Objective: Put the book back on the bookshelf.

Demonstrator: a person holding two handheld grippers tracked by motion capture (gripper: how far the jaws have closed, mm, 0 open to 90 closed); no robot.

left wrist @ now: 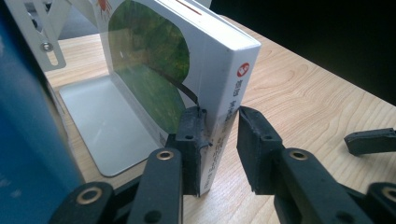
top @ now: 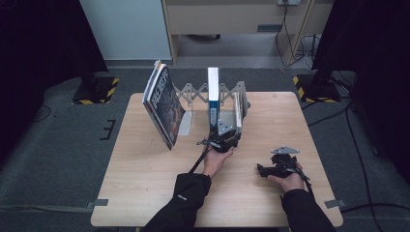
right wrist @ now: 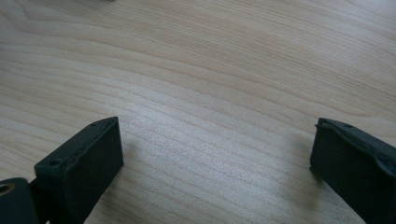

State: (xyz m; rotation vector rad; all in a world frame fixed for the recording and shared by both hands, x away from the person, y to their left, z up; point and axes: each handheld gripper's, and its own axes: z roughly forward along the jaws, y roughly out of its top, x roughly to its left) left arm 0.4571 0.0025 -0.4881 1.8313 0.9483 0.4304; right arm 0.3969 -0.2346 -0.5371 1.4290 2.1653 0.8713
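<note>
Pale wooden tabletop [top: 145,193], dark curtains either side, grey floor beyond. Near the far edge, centre, a white-spined book [left wrist: 219,79] stands upright in an expanding metal bookend rack [top: 193,92]. Left tongs [left wrist: 219,140] straddle its lower spine: one pad touches the cover, the other stands just off (so not clamped yet). Right tongs [right wrist: 210,154] rest gaping wide toward the near right corner, holding nothing. Book looks stiff, fairly weighty, glossy and probably slippery; best gripped across the spine, low down.
</note>
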